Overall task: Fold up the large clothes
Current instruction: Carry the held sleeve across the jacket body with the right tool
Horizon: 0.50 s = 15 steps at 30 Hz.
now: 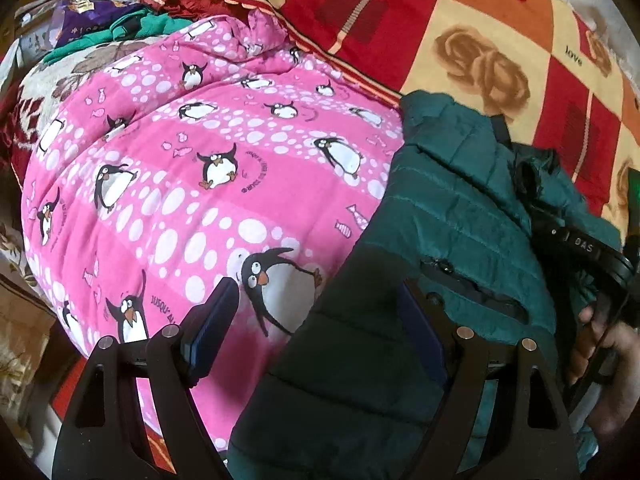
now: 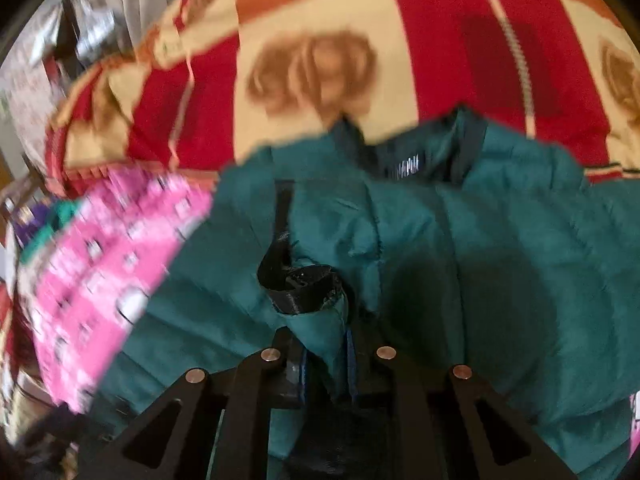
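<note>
The right gripper [image 2: 326, 354] is pinching a sleeve cuff [image 2: 308, 292] of the teal puffer jacket [image 1: 452, 216]. The left gripper [image 1: 316, 320] is hovering wide apart, gripping nothing, over the penguin-print quilt [image 1: 192, 160].

Soft daylight, left wrist view sharp, right wrist view smeared by motion blur, perhaps worst leftward, both fisheye-bent at edges

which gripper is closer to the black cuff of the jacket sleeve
Right. The right gripper has the teal sleeve between its jaws just below the black cuff; the left gripper is open over the jacket's hem.
</note>
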Motion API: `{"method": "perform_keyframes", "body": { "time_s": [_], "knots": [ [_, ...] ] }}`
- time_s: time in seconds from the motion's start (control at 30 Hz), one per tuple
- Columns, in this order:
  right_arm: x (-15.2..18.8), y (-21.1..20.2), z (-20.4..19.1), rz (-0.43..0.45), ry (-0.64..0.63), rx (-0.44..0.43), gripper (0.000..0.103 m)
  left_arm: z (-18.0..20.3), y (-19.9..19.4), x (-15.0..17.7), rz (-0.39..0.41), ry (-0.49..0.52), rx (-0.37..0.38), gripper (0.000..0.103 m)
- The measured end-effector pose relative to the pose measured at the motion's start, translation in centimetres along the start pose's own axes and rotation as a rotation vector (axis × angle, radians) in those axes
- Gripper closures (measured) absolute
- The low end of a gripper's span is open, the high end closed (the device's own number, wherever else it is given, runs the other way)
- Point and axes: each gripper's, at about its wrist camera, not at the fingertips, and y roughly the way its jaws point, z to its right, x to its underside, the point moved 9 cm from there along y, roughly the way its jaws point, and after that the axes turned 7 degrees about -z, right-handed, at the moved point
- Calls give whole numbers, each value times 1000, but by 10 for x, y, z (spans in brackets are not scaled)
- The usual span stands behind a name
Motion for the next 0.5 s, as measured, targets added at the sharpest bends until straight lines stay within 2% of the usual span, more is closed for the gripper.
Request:
{"method": "perform_keyframes", "body": {
  "time_s": [0.03,0.07,0.1,0.13,0.2,0.33,0.4,0.5],
  "knots": [
    [1,1,-2,1,-5,-17,74,1,1,0,-4,5,-8,22],
    [3,-1,-6,-2,-10,-43,53,3,2,1,-8,13,-18,22],
    [5,-6,-7,-7,-20,-64,38,3,3,1,-10,17,-26,22],
    [7,-9,-11,-13,-37,-74,35,4,4,2,-15,22,-35,22],
    [14,-18,-14,-36,-82,-55,34,4,5,2,-23,29,-40,22],
    [39,-64,-5,31,-153,21,34,12,2,3,-15,53,-3,22],
    [59,-82,13,37,-150,100,34,26,-5,0,6,92,56,22],
    [97,-100,59,5,-81,230,34,63,-19,-10,50,155,194,22]
  ]
}}
